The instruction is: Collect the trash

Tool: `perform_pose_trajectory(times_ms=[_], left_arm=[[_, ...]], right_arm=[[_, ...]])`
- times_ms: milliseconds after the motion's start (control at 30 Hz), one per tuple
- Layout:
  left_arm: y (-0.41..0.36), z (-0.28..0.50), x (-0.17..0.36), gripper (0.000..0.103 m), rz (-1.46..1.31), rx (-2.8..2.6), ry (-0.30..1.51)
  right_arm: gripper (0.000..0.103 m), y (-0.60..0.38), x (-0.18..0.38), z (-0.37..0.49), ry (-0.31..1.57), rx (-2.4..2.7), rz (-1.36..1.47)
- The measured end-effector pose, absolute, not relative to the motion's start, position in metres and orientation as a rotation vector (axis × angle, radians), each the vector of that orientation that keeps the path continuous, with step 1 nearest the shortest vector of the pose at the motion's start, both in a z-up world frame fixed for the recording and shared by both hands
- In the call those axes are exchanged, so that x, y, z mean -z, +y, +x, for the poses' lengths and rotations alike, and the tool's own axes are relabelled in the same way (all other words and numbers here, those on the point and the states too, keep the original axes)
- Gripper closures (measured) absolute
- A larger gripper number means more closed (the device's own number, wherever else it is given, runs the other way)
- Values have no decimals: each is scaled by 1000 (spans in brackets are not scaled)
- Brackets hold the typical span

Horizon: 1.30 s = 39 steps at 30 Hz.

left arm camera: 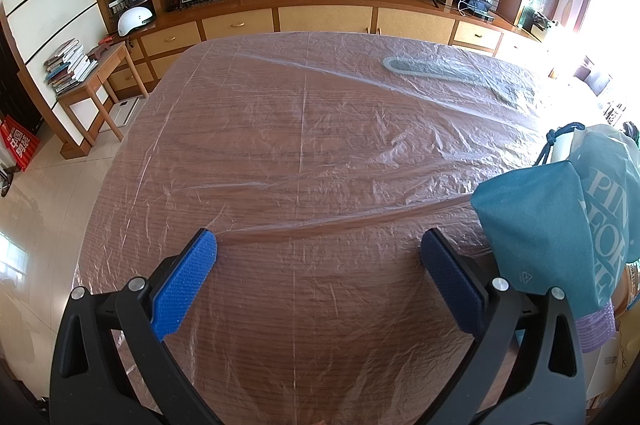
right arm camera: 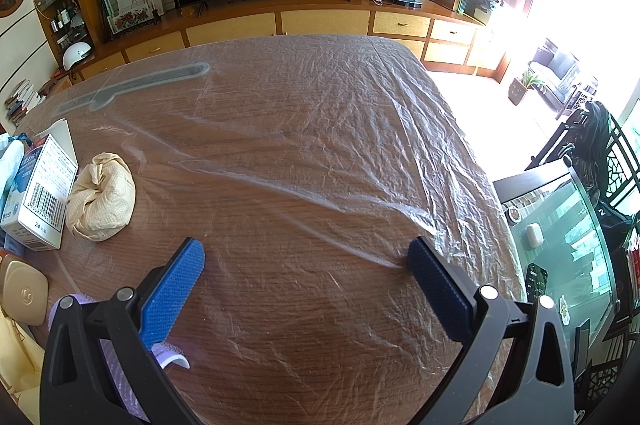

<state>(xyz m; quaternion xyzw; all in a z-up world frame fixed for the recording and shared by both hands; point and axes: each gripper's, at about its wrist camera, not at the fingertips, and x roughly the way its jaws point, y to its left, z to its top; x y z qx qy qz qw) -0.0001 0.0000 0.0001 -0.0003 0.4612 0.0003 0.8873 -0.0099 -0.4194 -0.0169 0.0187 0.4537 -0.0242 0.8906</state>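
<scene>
Left wrist view: left gripper (left arm camera: 318,245) spread wide, gripping nothing, hovering over the plastic-covered table (left arm camera: 280,129); teal bag (left arm camera: 560,209) just right of the fingers.

Right wrist view: right gripper (right arm camera: 306,255) likewise wide apart and empty. Crumpled paper wad (right arm camera: 100,197) ahead-left, beside a white box (right arm camera: 40,193). Probably light, soft, crushable; best pinched across its bulging middle.

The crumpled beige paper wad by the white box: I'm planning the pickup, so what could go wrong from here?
1. The thin plastic sheet over the table is loose and wrinkled; the open right gripper could snag it.
2. The crumpled beige paper wad sits against the white box, so a wide grasp may knock the box.
3. The teal bag hangs close beside the open left gripper and may catch.
</scene>
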Motion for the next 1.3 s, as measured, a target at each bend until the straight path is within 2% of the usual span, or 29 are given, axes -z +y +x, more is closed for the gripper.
perform_pose_trajectory(times_ms=[200, 467, 633, 867, 1033, 1300], left_arm=[[2, 0, 0, 1, 11, 9, 961], [16, -22, -35, 2, 9, 22, 905], [-5, -54, -52, 2, 41, 111, 859], [-31, -99, -57, 2, 69, 282, 866], [-49, -127, -50, 1, 135, 376, 885], [-67, -147, -35, 2, 190, 554, 934]], right_arm=[[4, -422, 14, -10, 947, 61, 45], [4, -429, -48, -34, 823, 29, 73], [4, -425, -59, -57, 822, 2, 124], [4, -403, -51, -75, 866, -69, 205], [9, -388, -39, -78, 900, -92, 225], [10, -372, -30, -89, 934, -61, 233]])
